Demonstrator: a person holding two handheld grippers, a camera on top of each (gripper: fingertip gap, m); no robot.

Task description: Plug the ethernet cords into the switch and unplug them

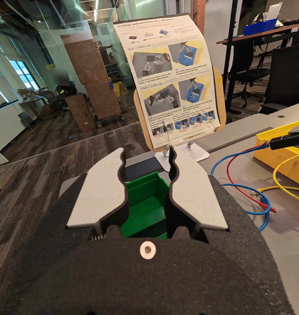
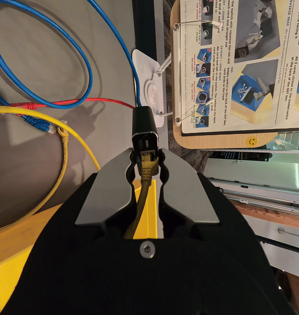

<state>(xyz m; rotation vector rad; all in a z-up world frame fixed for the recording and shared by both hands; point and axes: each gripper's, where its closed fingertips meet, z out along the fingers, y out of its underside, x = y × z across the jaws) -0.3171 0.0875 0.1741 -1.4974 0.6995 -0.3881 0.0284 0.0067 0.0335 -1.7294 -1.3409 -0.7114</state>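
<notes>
The right jaws (image 2: 146, 159) are clenched on the black switch (image 2: 144, 126), a pad pressing each narrow side of its near end; the switch's long axis runs straight out along the fingers, away from the wrist, its far end over the grey desk (image 2: 102, 51) beside the white foot of the paper stand (image 2: 145, 75); the near face, with its ports, looks back toward the wrist. A yellow cord (image 2: 146, 172) is plugged into the port on that face and trails back between the fingers; the red cord (image 2: 97, 100) and blue cord (image 2: 111, 39) run in behind the switch's far end, where they vanish from sight. In the left wrist view the switch (image 1: 287, 141) hangs above the yellow bin (image 1: 281, 158), lying roughly level, with blue and red plugs entering its left end.

The left jaws (image 1: 146, 150) stand wide apart and grip nothing, well away from the switch; a green bin (image 1: 145, 196) lies below them. Loose plug ends of the three cords rest on the desk; the instruction sheet (image 1: 167, 76) stands upright on its stand beyond.
</notes>
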